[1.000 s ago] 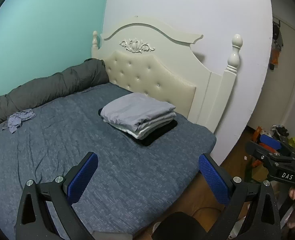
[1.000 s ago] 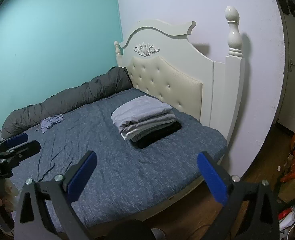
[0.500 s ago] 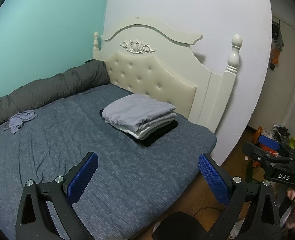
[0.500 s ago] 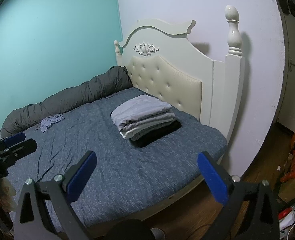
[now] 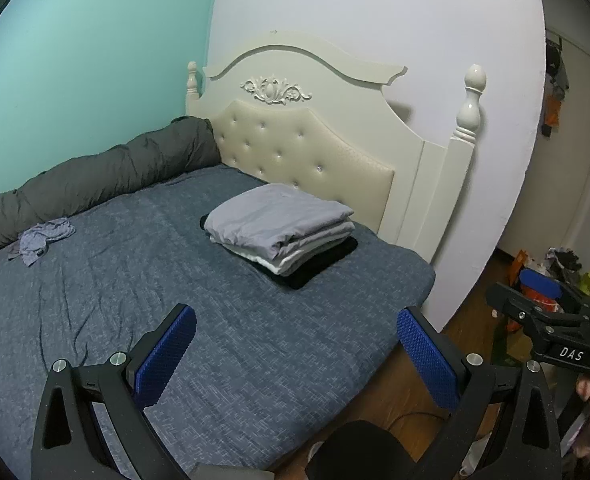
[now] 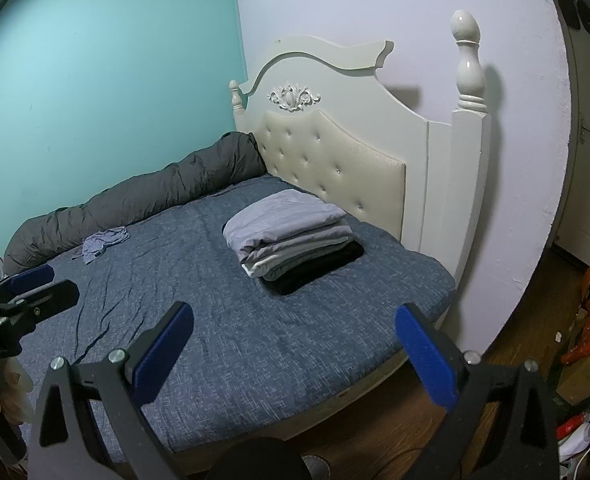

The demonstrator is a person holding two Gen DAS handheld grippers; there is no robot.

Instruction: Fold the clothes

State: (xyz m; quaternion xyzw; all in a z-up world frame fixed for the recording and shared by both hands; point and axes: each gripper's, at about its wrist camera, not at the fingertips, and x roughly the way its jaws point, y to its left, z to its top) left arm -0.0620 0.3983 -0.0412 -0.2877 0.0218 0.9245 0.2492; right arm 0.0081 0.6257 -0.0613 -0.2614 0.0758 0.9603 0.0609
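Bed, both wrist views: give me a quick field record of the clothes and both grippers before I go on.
folded stack: four or so garments, light grey on top, black at the bottom, near the headboard
unfolded garment: small crumpled bluish-grey piece, beside the rolled grey duvet
bed sheet: blue-grey, wrinkled
left gripper: open, empty, above the bed's near edge
right gripper: open, empty, above the bed's near edge
left to fold: apparently just the crumpled piece
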